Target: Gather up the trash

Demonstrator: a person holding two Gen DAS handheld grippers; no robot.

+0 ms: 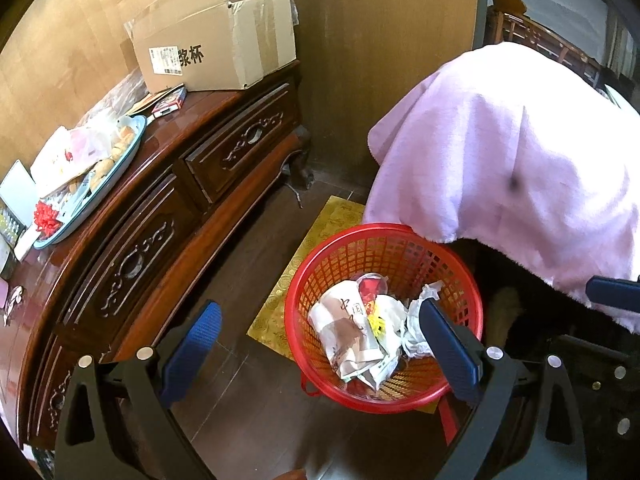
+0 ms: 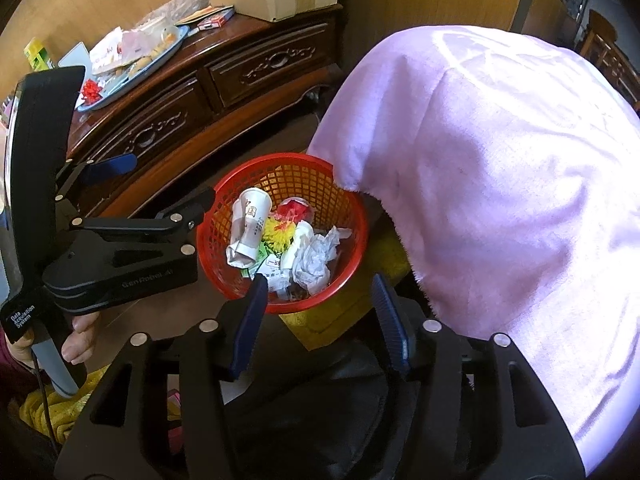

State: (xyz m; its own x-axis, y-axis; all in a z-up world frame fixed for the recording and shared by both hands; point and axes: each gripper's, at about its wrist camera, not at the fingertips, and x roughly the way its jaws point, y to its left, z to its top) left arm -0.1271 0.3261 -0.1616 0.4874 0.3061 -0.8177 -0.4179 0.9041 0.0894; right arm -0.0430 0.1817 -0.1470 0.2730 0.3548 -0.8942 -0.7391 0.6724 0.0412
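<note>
Down on the floor, the left wrist view shows a red basket (image 1: 384, 316) on a yellow mat (image 1: 316, 240), holding a crushed paper cup (image 1: 348, 332) and crumpled tissue (image 1: 416, 332). The left tool (image 1: 320, 340) hangs above it, jaws wide apart and empty.

From the right wrist view, the right tool (image 2: 320, 320) sits near the basket's rim (image 2: 280, 160), fingers apart, nothing between them. A pink blanket (image 2: 500, 200) drapes just beside the basket; the carved wooden table (image 2: 248, 72) stands behind.

Daylight falls from the right, washing out the pink blanket (image 2: 500, 184) with glare (worst in the right wrist view). The floor beneath lies in shadow. Fisheye bending curves the desk (image 1: 168, 184); corners go black.
</note>
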